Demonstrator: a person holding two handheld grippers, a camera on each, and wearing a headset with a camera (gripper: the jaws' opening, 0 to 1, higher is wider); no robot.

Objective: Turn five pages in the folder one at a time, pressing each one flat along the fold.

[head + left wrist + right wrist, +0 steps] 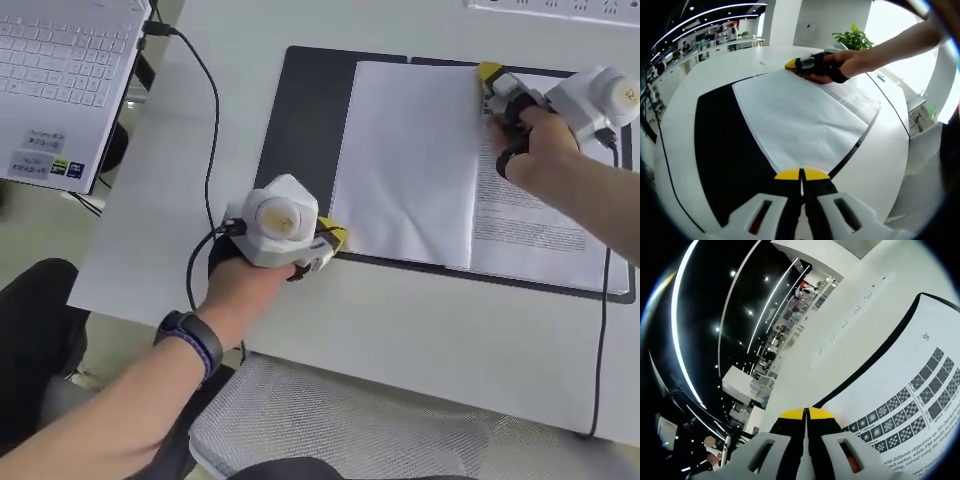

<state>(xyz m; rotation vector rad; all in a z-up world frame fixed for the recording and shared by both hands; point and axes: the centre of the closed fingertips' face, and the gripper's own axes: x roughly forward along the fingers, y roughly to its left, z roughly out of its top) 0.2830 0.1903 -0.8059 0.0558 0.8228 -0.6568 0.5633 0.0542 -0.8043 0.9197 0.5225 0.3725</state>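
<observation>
A white laptop (60, 90) is sitting at the far left of the white tabletop (420, 340), and a black cable (210, 130) is trailing from it toward the person's left hand (250, 280). That hand is holding the left tool (337, 238). Its yellow tips are pressing together with nothing between them, just at the near left corner of the pages.

Right of the laptop, a flat black open folder (305, 120) is lying on the tabletop. It is holding a blank white page (410, 160) on its left half and a printed page (530, 215) on its right half. The right tool (488, 72) is sitting at the far end of the fold, between the two pages, and its jaws are likewise closing on nothing.

A white power strip (560, 6) is lying beyond the folder, and a white mesh chair seat (380, 420) is showing below the near edge. A green potted plant (855, 37) is standing behind the tabletop in a bright open office.

The folder's long axis is running left to right, while its fold is running away from the person. The tops of the printed lines are pointing away.
</observation>
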